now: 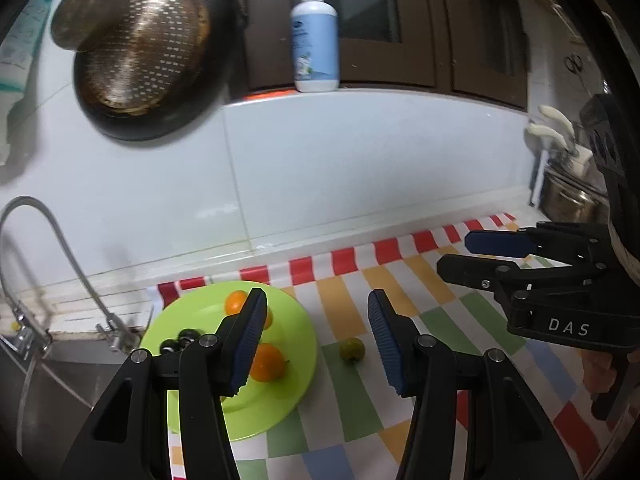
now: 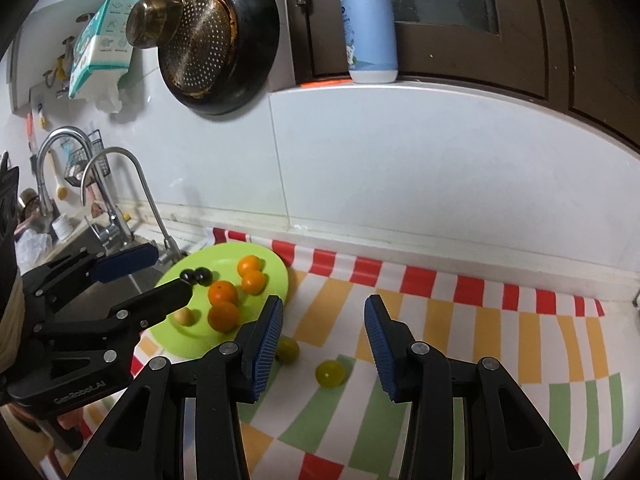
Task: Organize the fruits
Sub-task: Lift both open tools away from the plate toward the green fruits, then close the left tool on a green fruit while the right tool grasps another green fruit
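A lime-green plate (image 2: pixel 260 268) on the checked cloth carries several oranges (image 2: pixel 223 293), two dark grapes (image 2: pixel 196 276) and a small tan fruit (image 2: pixel 185 316). Two green fruits lie loose on the cloth: one (image 2: pixel 330 374) out in the open, the other (image 2: pixel 289 350) half hidden behind my right gripper's finger. My right gripper (image 2: pixel 324 340) hovers open above them, with nothing between its pads. My left gripper (image 1: pixel 316 340) is open and empty beside the plate (image 1: pixel 192 312), with one green fruit (image 1: pixel 352 350) on the cloth beyond it. Each gripper shows in the other's view: right (image 1: pixel 468 256), left (image 2: pixel 160 276).
A dark pan with a metal strainer (image 2: pixel 216 48) hangs on the tiled wall. A soap bottle (image 2: pixel 370 28) stands on the sill. Taps (image 2: pixel 120 200) and a sink lie left of the plate. A steel pot (image 1: pixel 572 200) stands at the far right.
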{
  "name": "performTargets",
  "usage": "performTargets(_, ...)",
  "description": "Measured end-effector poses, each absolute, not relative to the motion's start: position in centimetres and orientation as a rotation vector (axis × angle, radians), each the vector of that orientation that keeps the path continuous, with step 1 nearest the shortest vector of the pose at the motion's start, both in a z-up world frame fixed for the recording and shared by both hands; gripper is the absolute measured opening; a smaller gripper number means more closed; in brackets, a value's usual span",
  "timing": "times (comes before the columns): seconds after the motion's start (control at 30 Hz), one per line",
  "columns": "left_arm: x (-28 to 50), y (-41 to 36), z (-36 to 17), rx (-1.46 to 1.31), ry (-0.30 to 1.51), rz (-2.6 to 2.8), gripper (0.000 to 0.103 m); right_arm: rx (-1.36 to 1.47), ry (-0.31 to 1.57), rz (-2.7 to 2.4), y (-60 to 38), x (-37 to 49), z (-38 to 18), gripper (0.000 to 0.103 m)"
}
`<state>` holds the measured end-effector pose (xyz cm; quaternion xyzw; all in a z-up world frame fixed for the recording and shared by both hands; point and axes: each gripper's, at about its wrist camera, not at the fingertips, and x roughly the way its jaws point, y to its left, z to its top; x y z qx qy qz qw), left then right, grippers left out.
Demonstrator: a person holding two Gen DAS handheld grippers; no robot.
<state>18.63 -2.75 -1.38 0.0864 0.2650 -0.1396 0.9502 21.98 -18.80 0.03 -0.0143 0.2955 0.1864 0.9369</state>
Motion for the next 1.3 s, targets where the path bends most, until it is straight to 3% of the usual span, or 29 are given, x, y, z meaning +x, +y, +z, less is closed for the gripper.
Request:
performTargets(0.4,20.3,-3.8,-5.4,0.247,0.606,-0.413,0.051,-0.086,0.723,0.397,-18.2,22.8,-4.4,0.043)
performTargets(0.77,23.1,-4.4,-8.7,0.263,0.703,-0.478,0.038,-0.088,0.815,0.427,-17.8,24.8,-7.7,0.043)
performTargets(1.3,25.7,-5.6,-11.6,0.320,0.801,-0.487,0.031,-0.094,0.886,0.470,-17.2,27.0,-10.3,0.042)
